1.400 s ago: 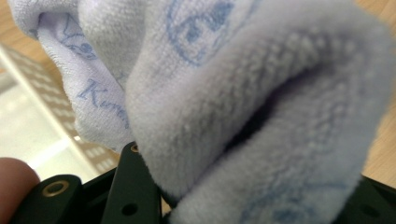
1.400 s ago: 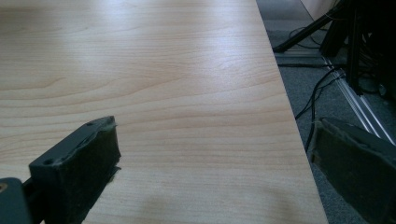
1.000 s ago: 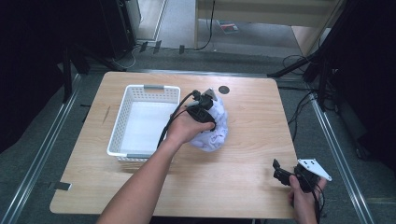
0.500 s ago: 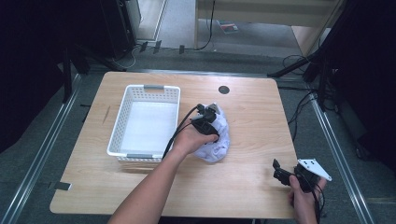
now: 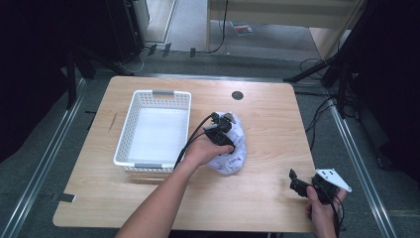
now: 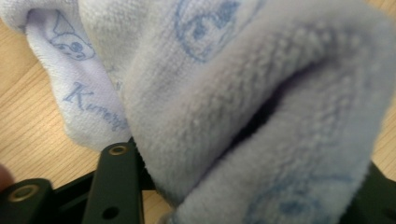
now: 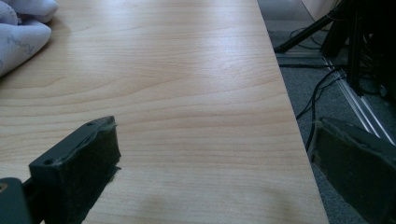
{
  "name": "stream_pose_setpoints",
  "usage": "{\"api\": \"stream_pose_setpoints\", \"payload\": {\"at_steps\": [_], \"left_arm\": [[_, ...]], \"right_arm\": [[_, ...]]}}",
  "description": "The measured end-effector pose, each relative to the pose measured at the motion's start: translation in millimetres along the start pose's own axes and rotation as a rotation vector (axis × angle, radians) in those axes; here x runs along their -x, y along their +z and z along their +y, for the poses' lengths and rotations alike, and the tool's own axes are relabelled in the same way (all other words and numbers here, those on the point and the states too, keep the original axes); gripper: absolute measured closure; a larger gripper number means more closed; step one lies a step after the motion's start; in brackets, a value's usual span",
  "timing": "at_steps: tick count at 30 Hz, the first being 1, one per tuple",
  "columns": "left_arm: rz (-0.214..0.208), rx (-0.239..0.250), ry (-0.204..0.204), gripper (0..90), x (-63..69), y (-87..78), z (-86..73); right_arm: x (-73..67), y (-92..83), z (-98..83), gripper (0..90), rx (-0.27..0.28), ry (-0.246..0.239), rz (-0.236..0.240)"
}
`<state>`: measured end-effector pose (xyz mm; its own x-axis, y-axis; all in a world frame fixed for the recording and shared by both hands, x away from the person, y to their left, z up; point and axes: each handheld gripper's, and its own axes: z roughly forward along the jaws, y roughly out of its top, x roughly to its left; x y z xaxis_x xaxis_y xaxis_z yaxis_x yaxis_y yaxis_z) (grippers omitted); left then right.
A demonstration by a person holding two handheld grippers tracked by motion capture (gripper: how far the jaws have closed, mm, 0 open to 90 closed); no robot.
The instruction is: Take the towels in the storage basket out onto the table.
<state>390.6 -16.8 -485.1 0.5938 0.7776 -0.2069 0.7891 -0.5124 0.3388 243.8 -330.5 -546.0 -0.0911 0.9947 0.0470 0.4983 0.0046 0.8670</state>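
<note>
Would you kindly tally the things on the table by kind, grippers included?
Towel: 1, pale lilac, crumpled
Basket: 1, white plastic
Grippers: 2, the left gripper on the towel, the right gripper at the table's near right corner
Total: 4

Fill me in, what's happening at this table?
A person works a gripper in each hand. The left gripper is down on a crumpled pale towel lying on the table beside a white basket. Its jaws have just been opening, with a fold of towel between them. The right gripper rests open near the table's near right corner, holding nothing. The basket looks empty.
</note>
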Motion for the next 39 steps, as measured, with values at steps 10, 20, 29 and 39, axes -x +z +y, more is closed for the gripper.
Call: {"api": "stream_pose_setpoints", "payload": {"at_steps": [10, 20, 29, 39], "left_arm": [[-0.021, 0.040, 0.011, 6.7, 4.3, -3.1, 1.1], [-0.040, 0.098, -0.010, 0.0, -0.1, -24.7, 2.0], [0.000, 0.123, -0.030, 0.0, -12.0, -52.4, -2.8], [0.032, 0.179, -0.069, 0.0, -38.0, -88.7, -23.2]], "right_arm": [[0.1, -0.1, 0.0, 1.2, 0.000, 0.003, 0.000], [0.0, -0.1, 0.0, 1.2, 0.000, 0.000, 0.002], [-0.3, 0.0, 0.0, 1.2, 0.001, 0.000, -0.002], [-0.4, 0.2, 0.0, 1.2, 0.000, -0.001, -0.004]]}}
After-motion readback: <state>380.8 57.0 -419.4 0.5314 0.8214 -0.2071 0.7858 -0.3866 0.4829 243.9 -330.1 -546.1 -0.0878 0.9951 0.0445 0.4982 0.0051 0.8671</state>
